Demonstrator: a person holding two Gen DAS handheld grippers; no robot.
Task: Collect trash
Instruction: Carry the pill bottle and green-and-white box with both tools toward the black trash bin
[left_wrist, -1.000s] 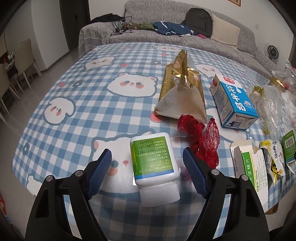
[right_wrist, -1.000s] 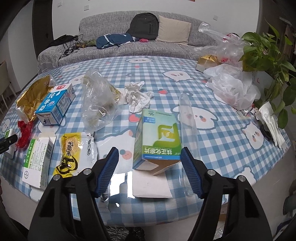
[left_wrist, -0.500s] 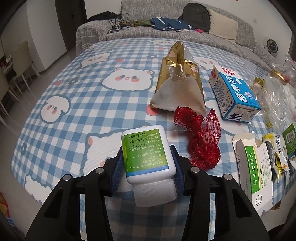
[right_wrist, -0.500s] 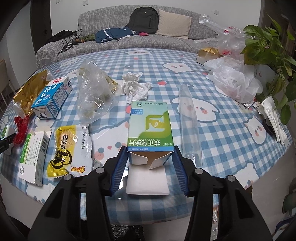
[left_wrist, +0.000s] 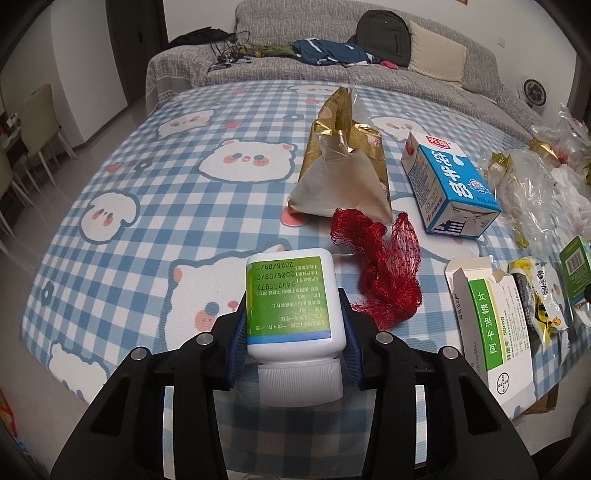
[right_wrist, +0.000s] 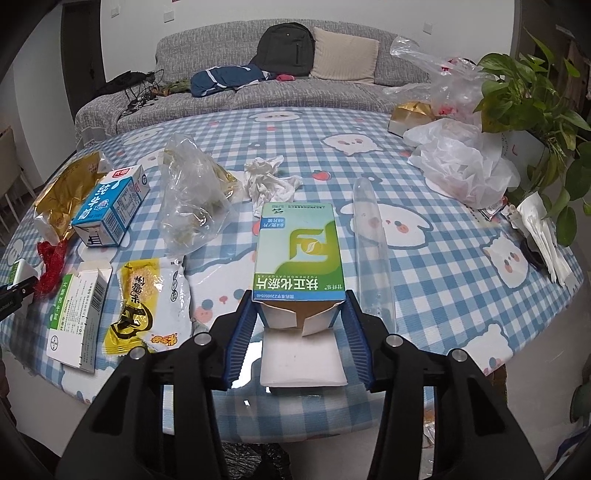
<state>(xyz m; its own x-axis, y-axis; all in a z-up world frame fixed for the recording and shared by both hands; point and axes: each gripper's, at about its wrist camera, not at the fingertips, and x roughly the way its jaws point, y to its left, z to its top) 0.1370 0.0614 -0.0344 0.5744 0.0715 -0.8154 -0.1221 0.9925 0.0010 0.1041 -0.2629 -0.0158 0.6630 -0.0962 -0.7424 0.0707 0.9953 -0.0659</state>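
Observation:
A white pill bottle with a green label lies cap toward me near the front edge of the checked tablecloth. My left gripper has its blue pads pressed on the bottle's two sides, and the jaws are still closing. In the right wrist view a green-and-white medicine box with an open near flap sits between the pads of my right gripper, which is shut on it. A white sheet lies under the box's near end.
A red net, gold bag, blue milk carton and opened white-green box lie right of the bottle. A yellow snack wrapper, clear bag, tissue, clear tube, white bag and plant surround the box.
Both grippers went from wide open to shut: the left closed on the pill bottle, the right on the green-and-white box. Both cameras now sit slightly closer to their objects.

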